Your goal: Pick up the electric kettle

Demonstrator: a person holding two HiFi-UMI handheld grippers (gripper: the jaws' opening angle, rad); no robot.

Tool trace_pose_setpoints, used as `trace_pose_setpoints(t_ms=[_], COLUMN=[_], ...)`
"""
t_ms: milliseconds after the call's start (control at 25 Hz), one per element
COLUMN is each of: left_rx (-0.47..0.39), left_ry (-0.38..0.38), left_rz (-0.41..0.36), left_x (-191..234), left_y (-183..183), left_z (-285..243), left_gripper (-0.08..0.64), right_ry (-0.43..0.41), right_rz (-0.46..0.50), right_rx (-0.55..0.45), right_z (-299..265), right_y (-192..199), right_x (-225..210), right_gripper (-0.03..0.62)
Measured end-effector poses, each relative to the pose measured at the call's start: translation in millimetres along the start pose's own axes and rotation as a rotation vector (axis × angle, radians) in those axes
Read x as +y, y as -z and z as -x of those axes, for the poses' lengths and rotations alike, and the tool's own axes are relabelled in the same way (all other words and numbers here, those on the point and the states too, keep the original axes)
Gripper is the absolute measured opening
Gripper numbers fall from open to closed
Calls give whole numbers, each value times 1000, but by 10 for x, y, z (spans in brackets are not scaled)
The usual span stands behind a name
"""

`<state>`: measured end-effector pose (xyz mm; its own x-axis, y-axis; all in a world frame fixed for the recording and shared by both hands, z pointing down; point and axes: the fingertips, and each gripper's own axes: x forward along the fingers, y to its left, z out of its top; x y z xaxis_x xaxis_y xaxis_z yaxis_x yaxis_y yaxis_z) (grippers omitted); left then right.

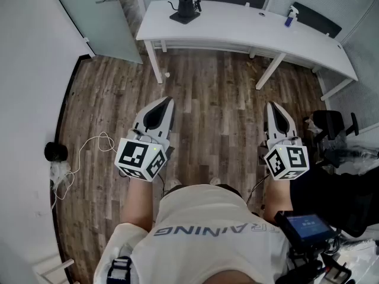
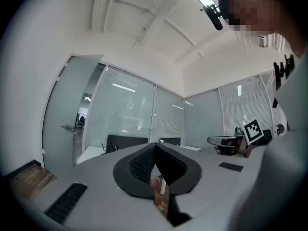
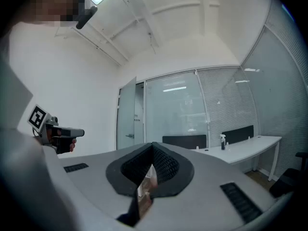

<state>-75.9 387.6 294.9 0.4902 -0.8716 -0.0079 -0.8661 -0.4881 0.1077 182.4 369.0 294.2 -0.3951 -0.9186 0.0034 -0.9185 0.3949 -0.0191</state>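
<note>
The black electric kettle point(image 1: 185, 7) stands on its base at the left end of the white table point(image 1: 237, 31), far ahead of both grippers. My left gripper point(image 1: 168, 101) is held level over the wooden floor, its jaws closed together with nothing between them. My right gripper point(image 1: 273, 105) is level beside it, likewise shut and empty. In the left gripper view the jaws of the left gripper point(image 2: 155, 146) meet at a point, and the kettle point(image 2: 103, 147) is a small dark shape on the far table. In the right gripper view the right gripper point(image 3: 153, 146) is closed too.
A spray bottle point(image 1: 289, 16) stands on the table's right part. A frosted glass door point(image 1: 100, 16) is at the left, a black chair point(image 1: 333, 126) at the right. A white cable point(image 1: 89, 149) and a black object point(image 1: 55, 151) lie by the left wall.
</note>
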Motion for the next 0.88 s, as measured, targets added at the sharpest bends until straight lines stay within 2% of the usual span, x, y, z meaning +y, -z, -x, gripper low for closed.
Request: trace_pose_setpoints(t_ms=[600, 880], left_rx=[2, 2], left_ry=[4, 4], left_rz=[12, 10], left_x=[39, 30], left_y=[-2, 17], left_z=[4, 18], left_gripper=[17, 17], right_ry=[10, -16], right_rz=[9, -15], right_rx=[9, 14], right_z=[7, 19], right_y=[29, 92], right_x=[47, 90], right_gripper=[11, 11])
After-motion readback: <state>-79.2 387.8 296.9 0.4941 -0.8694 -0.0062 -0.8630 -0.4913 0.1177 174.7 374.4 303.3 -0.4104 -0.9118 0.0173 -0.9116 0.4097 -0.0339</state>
